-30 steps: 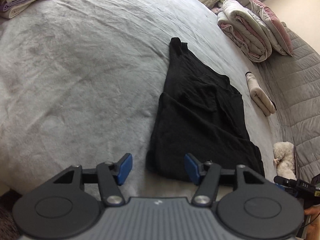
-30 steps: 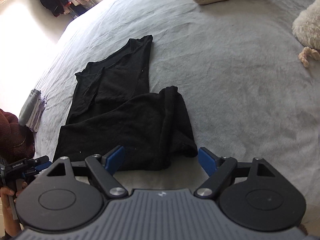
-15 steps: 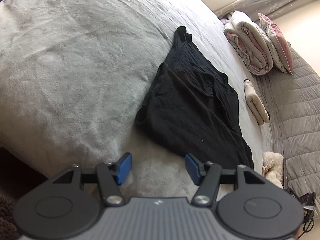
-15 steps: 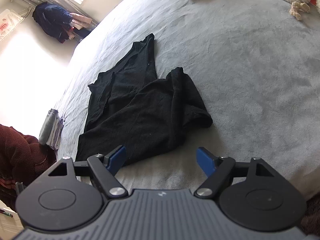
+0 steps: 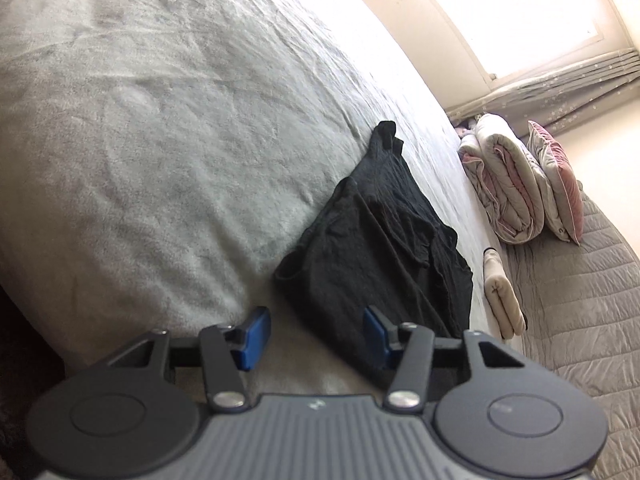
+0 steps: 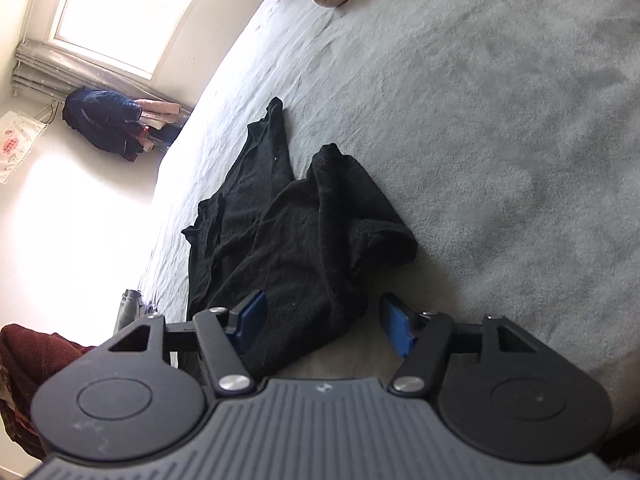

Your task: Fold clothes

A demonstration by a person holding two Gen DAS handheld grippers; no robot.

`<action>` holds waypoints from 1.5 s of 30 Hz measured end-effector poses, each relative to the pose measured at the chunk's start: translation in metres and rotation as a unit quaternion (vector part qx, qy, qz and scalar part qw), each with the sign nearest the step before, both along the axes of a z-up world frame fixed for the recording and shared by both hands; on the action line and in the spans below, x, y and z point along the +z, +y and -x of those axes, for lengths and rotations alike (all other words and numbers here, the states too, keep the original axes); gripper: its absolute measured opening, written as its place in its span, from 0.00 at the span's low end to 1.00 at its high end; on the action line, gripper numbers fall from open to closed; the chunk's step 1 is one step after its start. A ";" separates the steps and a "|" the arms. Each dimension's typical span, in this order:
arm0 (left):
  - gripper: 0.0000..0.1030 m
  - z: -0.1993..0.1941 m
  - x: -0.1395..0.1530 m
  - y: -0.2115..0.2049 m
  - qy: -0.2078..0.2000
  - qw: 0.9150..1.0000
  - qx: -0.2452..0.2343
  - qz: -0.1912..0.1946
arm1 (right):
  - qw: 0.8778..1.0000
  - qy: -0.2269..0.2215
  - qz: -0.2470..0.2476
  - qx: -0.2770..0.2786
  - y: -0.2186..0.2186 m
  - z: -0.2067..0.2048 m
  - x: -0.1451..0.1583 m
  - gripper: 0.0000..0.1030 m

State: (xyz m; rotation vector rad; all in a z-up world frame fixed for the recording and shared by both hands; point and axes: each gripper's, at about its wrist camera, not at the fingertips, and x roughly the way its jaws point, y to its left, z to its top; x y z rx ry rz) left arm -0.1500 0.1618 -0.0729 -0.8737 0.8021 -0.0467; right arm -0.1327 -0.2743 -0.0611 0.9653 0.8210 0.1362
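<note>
A black garment [image 5: 380, 248] lies crumpled and partly folded on the grey bed cover [image 5: 160, 120]. It also shows in the right wrist view [image 6: 288, 240]. My left gripper [image 5: 316, 336] is open and empty, low over the garment's near edge. My right gripper [image 6: 322, 324] is open and empty, its jaws either side of the garment's near hem, just above the cloth.
A rolled beige cloth [image 5: 502, 300] lies beyond the garment. A folded quilt [image 5: 508, 188] and pink pillow [image 5: 560, 184] sit at the head. A window [image 6: 120, 12] and a dark jacket pile [image 6: 108, 120] stand past the bed's edge. A maroon sleeve [image 6: 36, 356] is at the left.
Both grippers have dropped lower and tilted, coming closer to the garment's near edge. The garment itself lies as before. Both grippers stay open.
</note>
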 end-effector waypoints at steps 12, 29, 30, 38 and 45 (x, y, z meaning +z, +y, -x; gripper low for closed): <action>0.01 -0.017 0.025 0.015 -0.047 0.998 0.031 0.011 | 0.996 -0.045 -0.071 -0.025 -0.010 -0.013 0.027 0.12; 0.01 -0.173 0.057 0.005 -0.080 0.996 0.004 -0.027 | 0.997 -0.060 -0.023 -0.037 -0.002 -0.134 0.044 0.12; 0.01 -0.181 0.054 0.004 -0.076 0.997 0.004 -0.032 | 0.997 -0.057 -0.020 -0.040 -0.003 -0.140 0.041 0.12; 0.02 -0.228 0.029 0.001 -0.055 0.997 -0.014 -0.057 | 0.998 -0.038 -0.021 -0.040 -0.012 -0.174 0.020 0.17; 0.40 -0.241 0.031 0.011 -0.083 0.990 -0.069 -0.086 | 0.998 -0.057 0.002 -0.035 -0.024 -0.181 0.030 0.49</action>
